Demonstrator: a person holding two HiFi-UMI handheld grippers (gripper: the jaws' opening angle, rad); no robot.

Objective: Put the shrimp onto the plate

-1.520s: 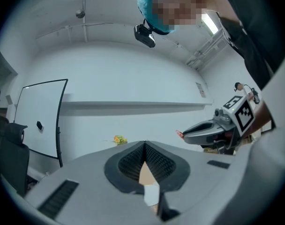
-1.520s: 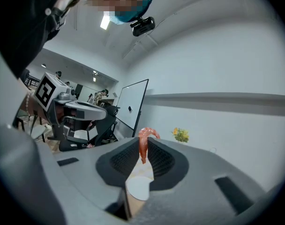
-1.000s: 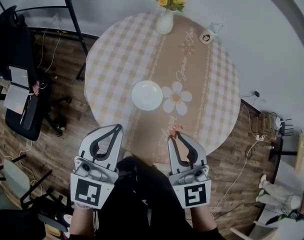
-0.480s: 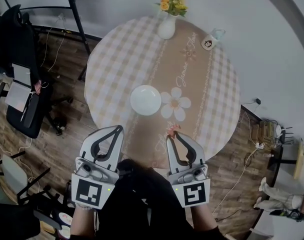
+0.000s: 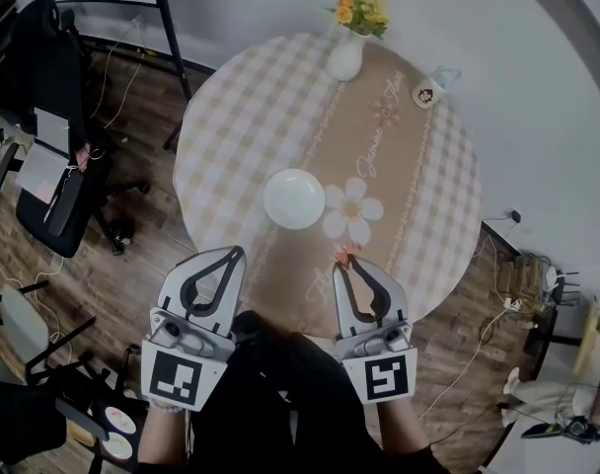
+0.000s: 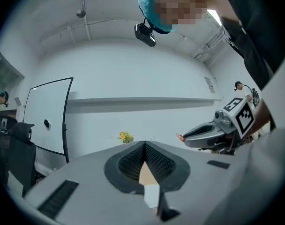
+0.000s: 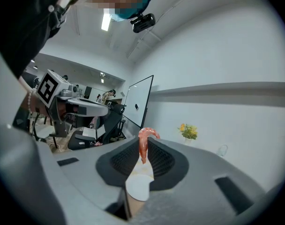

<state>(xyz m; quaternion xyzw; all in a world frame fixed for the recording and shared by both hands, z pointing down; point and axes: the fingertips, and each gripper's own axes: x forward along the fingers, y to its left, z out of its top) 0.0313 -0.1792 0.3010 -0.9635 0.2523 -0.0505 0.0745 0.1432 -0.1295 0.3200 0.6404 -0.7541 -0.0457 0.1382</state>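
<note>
Right gripper scarcely shifted, shrimp lengthwise between fingers, curl poking forward

The left claw has its jaws tip to tip; the right claw pinches a pink shrimp.
</note>
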